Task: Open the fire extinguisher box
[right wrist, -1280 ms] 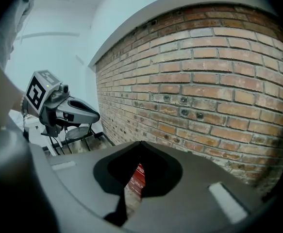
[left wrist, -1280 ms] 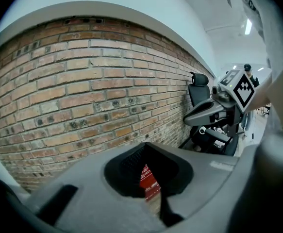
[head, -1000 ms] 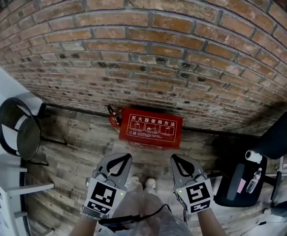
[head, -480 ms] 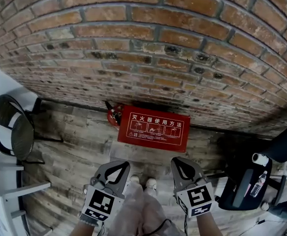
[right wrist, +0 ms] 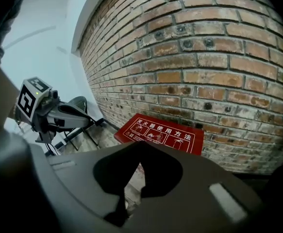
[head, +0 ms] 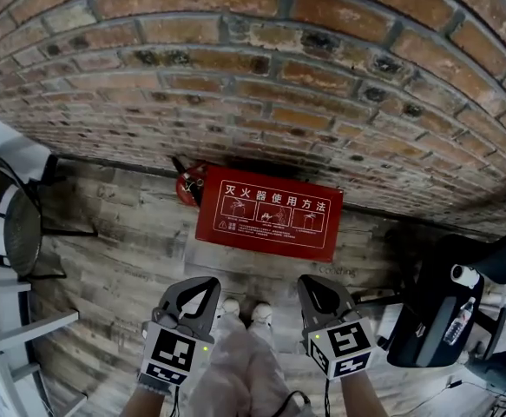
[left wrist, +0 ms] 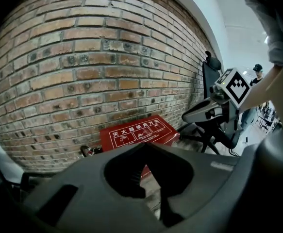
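Observation:
The red fire extinguisher box (head: 268, 213) lies closed on the wooden floor against the brick wall, its lid with white print facing up. It also shows in the left gripper view as the box (left wrist: 137, 132) and in the right gripper view as the box (right wrist: 161, 133). A red extinguisher (head: 186, 183) rests at its left end. My left gripper (head: 207, 282) and right gripper (head: 310, 282) hover side by side above the floor, short of the box and touching nothing. Both are shut and hold nothing.
A black round chair (head: 9, 224) stands at the left, with a white shelf frame (head: 23, 330) below it. A black office chair (head: 435, 311) carrying a bottle stands at the right. The person's shoes (head: 242, 309) are between the grippers.
The view has come closer to the wall and the box, which now looks bigger and nearer. Both grippers stay shut and side by side.

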`<state>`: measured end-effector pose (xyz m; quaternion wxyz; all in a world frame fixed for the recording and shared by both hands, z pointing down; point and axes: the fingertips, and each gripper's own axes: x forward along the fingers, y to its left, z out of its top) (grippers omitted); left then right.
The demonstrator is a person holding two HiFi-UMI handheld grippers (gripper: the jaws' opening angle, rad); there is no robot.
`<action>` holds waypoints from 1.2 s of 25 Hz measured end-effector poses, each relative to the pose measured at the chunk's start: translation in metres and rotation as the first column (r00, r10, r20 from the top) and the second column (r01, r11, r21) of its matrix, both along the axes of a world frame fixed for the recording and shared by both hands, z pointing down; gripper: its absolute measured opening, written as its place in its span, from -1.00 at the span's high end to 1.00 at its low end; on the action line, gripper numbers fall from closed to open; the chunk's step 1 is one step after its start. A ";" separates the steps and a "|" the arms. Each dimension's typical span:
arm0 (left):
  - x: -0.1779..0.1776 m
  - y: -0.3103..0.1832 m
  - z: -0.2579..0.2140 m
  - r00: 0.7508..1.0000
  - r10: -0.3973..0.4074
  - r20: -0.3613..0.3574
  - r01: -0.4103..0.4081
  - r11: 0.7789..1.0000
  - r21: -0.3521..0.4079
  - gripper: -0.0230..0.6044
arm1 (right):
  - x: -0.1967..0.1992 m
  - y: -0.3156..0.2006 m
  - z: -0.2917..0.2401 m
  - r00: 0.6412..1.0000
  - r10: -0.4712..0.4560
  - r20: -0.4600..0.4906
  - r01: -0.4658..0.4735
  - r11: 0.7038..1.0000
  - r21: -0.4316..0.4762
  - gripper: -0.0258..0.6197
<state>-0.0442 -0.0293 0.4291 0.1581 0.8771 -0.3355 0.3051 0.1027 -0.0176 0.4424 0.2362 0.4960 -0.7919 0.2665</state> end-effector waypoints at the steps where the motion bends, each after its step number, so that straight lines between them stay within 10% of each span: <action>1: 0.001 -0.001 0.007 1.000 -0.002 0.000 0.002 1.000 -0.004 0.92 | 0.001 0.000 0.006 1.000 0.002 0.000 -0.002 1.000 -0.007 0.89; 17: 0.016 -0.006 0.117 1.000 -0.009 0.021 0.011 0.993 -0.120 0.92 | -0.009 0.003 0.105 0.991 0.040 0.127 -0.018 0.985 -0.172 0.87; 30: 0.021 0.001 0.179 0.999 -0.001 0.045 0.009 0.986 -0.168 0.92 | -0.028 -0.002 0.161 0.905 0.175 0.387 -0.055 0.952 -0.302 0.30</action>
